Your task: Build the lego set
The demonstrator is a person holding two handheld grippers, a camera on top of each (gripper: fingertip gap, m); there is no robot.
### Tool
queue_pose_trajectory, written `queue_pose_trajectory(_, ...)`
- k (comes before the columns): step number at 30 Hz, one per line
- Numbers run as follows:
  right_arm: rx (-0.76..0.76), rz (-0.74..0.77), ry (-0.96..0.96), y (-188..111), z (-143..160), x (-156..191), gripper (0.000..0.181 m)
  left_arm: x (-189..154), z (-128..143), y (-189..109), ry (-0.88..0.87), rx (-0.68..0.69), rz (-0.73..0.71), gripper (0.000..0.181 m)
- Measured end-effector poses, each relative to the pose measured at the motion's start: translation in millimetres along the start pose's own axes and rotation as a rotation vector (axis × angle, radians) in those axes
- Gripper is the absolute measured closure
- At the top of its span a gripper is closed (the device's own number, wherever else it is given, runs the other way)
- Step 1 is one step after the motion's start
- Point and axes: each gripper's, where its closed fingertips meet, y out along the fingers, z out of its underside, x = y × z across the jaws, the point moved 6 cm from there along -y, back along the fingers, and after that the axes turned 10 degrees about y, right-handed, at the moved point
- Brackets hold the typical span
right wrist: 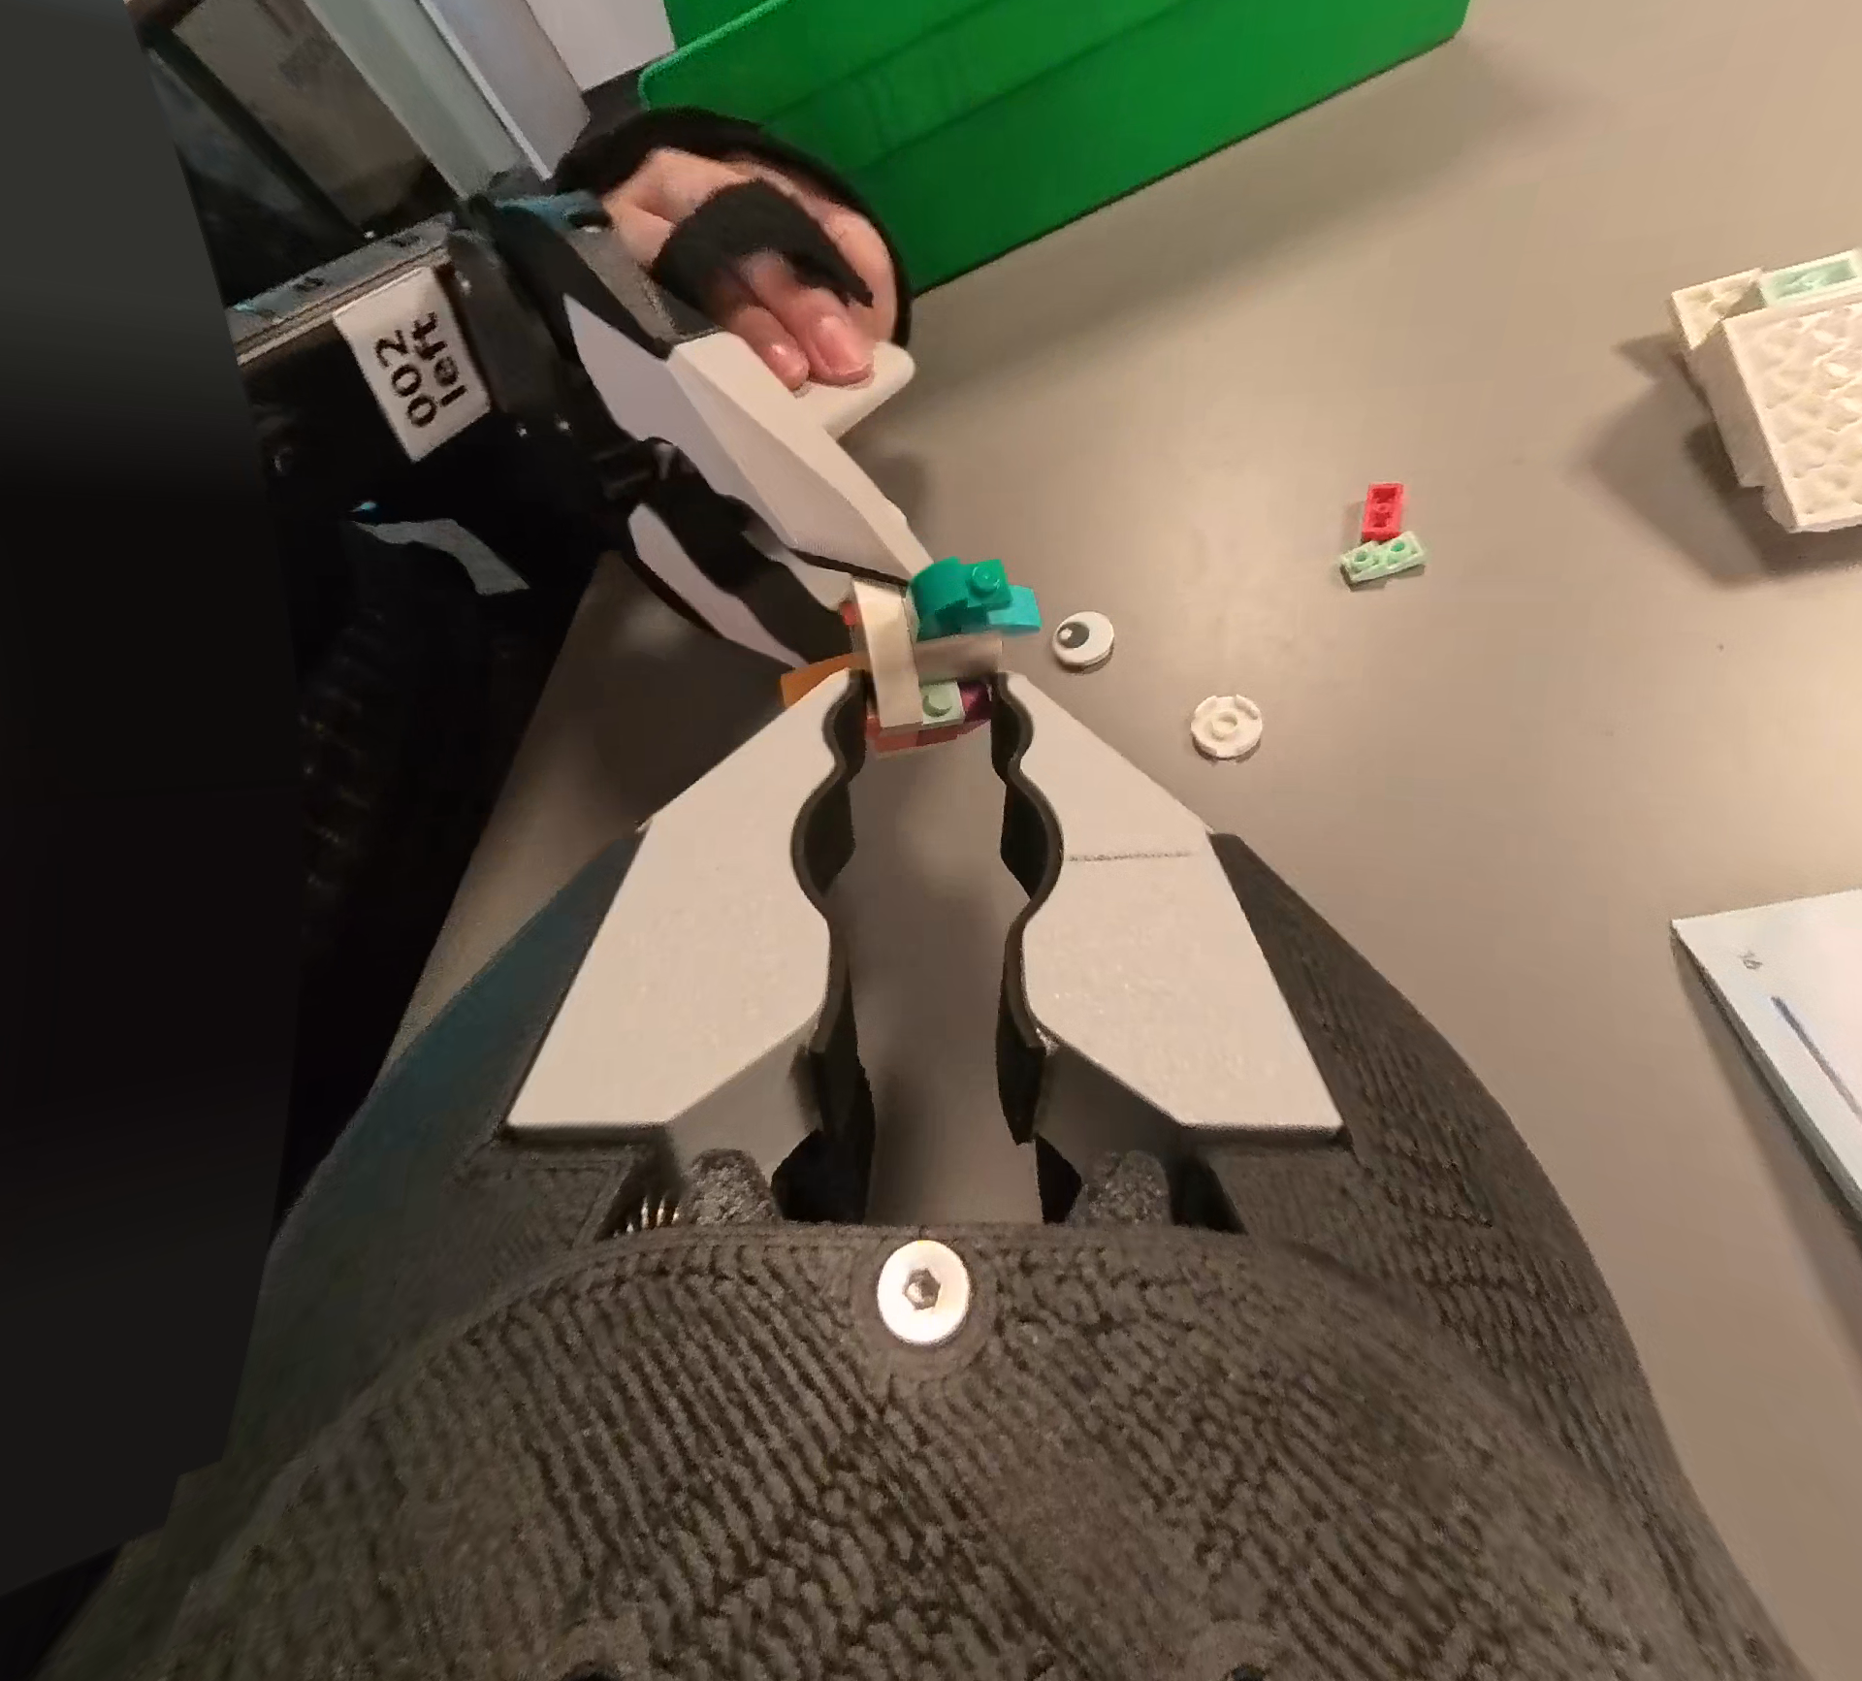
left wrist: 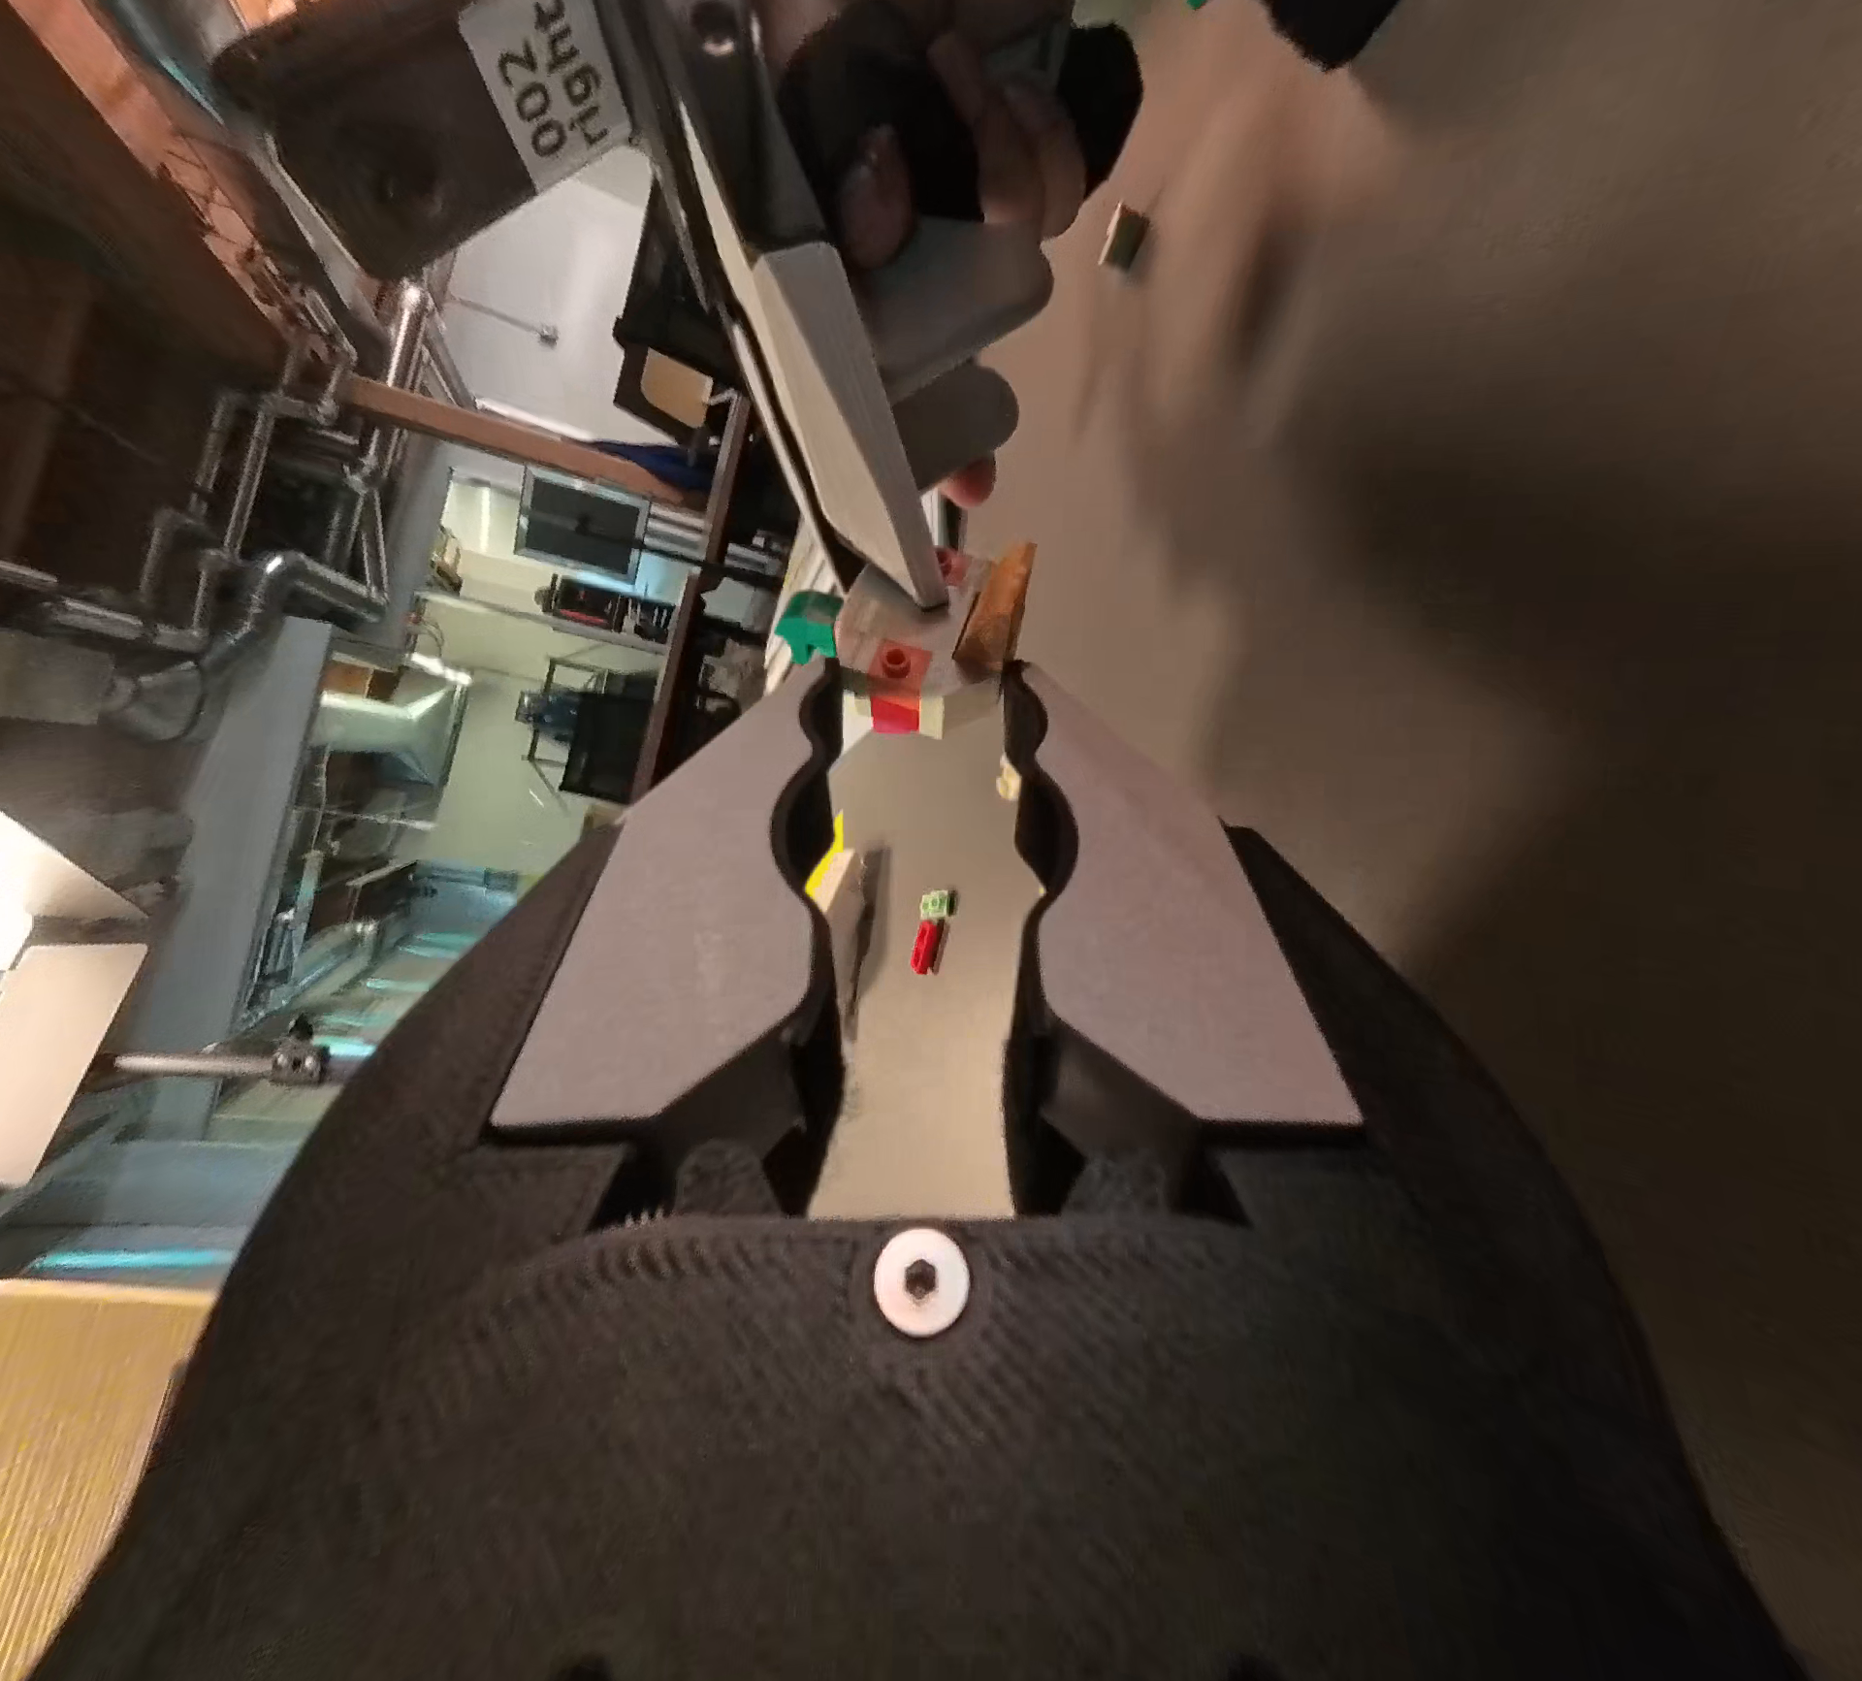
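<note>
A small lego model (left wrist: 902, 675) of white, red, pink, teal and orange pieces is held in the air between both grippers. My left gripper (left wrist: 917, 675) is shut on its sides. My right gripper (right wrist: 927, 700) is shut on the model's (right wrist: 937, 655) lower part. A teal piece (right wrist: 967, 605) sits on top and an orange piece (right wrist: 806, 680) sticks out at the left. The right gripper's finger (left wrist: 887, 514) reaches the model from above in the left wrist view. The left gripper's finger (right wrist: 806, 484) comes in from the upper left in the right wrist view.
On the grey table (right wrist: 1310, 826) lie a red brick (right wrist: 1382, 509), a light green plate (right wrist: 1385, 564), an eye tile (right wrist: 1083, 637) and a white round tile (right wrist: 1224, 726). A green bin (right wrist: 1058, 20) stands behind, white textured pieces (right wrist: 1783, 413) at the right, and a booklet (right wrist: 1783, 1028) nearer. Left and right tips are no more than a few centimetres apart. From either gripper's tips it is about 6 centimeters to the eye tile (right wrist: 1083, 637).
</note>
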Motion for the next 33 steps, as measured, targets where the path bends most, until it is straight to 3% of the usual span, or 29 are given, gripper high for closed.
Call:
queue_pose_trajectory(5, -0.098, 0.217, -0.068, -7.1, -7.5, -13.6, 0.143, 12.6, 24.2, -7.2, -0.111, 0.220, -0.112, 0.151)
queue_pose_trajectory(10, 0.023, 0.450, -0.061, 5.6, 3.7, -34.0, 0.148, 21.7, 42.9, -17.9, -0.345, 0.289, -0.170, 0.151)
queue_pose_trajectory(16, 0.109, 0.515, -0.004, 27.3, 7.9, -42.2, 0.149, 26.0, 51.4, -19.6, -0.467, 0.278, -0.177, 0.151)
queue_pose_trajectory(22, 0.131, 0.577, -0.014, 32.0, 5.3, -41.7, 0.157, 27.3, 52.9, -20.7, -0.509, 0.259, -0.177, 0.151)
queue_pose_trajectory(24, 0.149, 0.583, -0.027, 34.1, 4.9, -39.5, 0.168, 27.6, 54.3, -20.9, -0.534, 0.255, -0.174, 0.151)
queue_pose_trajectory(28, 0.157, 0.594, -0.048, 35.0, 4.8, -37.9, 0.169, 28.6, 58.3, -22.2, -0.584, 0.249, -0.172, 0.151)
queue_pose_trajectory(33, 0.173, 0.677, -0.248, 31.6, 4.0, -24.9, 0.177, 28.3, 61.2, -22.2, -0.638, 0.234, -0.153, 0.151)
